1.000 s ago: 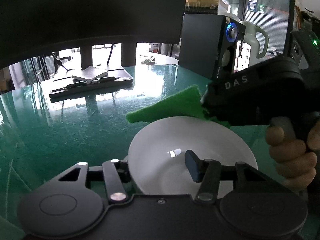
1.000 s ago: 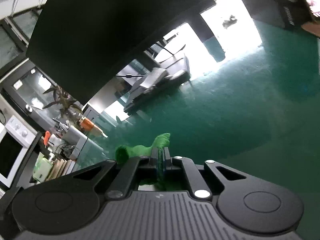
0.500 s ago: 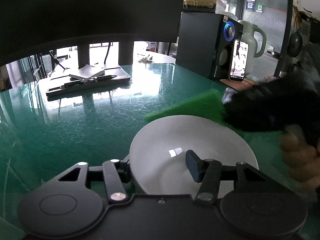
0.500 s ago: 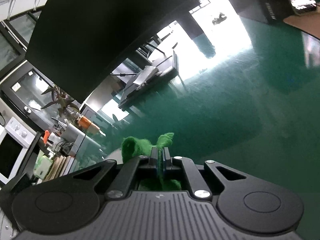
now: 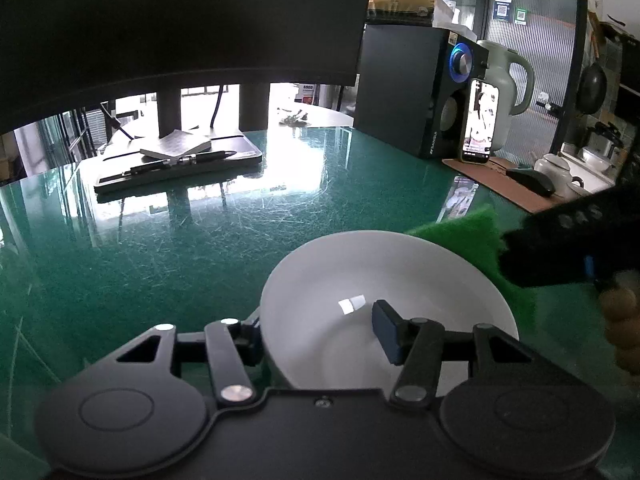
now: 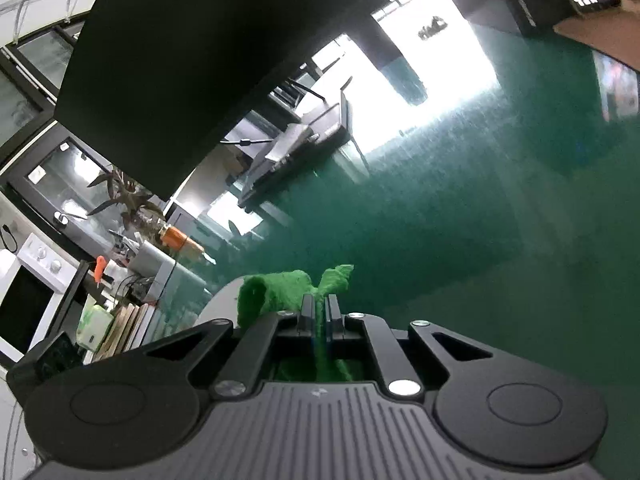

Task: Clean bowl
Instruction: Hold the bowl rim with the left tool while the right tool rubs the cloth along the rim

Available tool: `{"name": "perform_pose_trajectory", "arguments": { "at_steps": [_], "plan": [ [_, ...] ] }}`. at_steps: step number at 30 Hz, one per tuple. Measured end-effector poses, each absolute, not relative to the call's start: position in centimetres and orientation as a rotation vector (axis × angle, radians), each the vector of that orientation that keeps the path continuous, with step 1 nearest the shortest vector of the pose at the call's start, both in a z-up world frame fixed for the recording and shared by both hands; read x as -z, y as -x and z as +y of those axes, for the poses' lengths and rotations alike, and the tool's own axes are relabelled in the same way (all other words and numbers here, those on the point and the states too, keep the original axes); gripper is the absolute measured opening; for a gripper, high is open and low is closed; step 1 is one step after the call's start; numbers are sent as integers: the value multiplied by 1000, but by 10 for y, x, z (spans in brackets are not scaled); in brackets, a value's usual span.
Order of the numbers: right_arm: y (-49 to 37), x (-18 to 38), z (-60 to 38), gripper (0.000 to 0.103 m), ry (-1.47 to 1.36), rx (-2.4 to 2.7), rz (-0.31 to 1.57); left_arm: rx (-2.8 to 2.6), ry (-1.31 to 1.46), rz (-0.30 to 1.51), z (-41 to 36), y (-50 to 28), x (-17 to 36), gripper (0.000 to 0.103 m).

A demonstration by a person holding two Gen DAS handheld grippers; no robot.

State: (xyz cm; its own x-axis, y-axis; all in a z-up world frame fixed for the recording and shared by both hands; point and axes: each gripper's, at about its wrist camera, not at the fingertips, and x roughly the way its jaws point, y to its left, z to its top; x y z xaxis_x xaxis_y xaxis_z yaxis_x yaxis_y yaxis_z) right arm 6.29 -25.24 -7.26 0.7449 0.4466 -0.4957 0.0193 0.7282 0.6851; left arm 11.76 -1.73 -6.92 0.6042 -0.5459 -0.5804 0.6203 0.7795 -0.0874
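Centrally, white bowl (image 5: 384, 292) on green glass table (image 5: 200, 248), interior bare apart from small light glint. Left gripper (image 5: 320, 330) jaws apart, straddling bowl's near wall: left finger outside rim, right pad inside; firm grip or not, cannot tell. Right gripper (image 6: 319, 312) jaws pinched tight on green scouring pad (image 6: 280, 292); pad's loose end curled, hanging at bowl's far right rim (image 5: 472, 240). Bowl edge (image 6: 220, 304) visible under pad in right wrist view. Person's fingers (image 5: 622, 320) on right gripper handle.
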Motion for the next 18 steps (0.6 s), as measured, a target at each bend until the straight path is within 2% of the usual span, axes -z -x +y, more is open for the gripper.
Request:
{"name": "perform_pose_trajectory", "arguments": {
  "at_steps": [12,18],
  "plan": [
    [-104,66,-228,7,-672,-269,678,683,-132,628,-17,-119,69,55],
    [-73,77,-252,7,-716,-250,739,680,-132,628,-18,-119,69,55]
  ]
}}
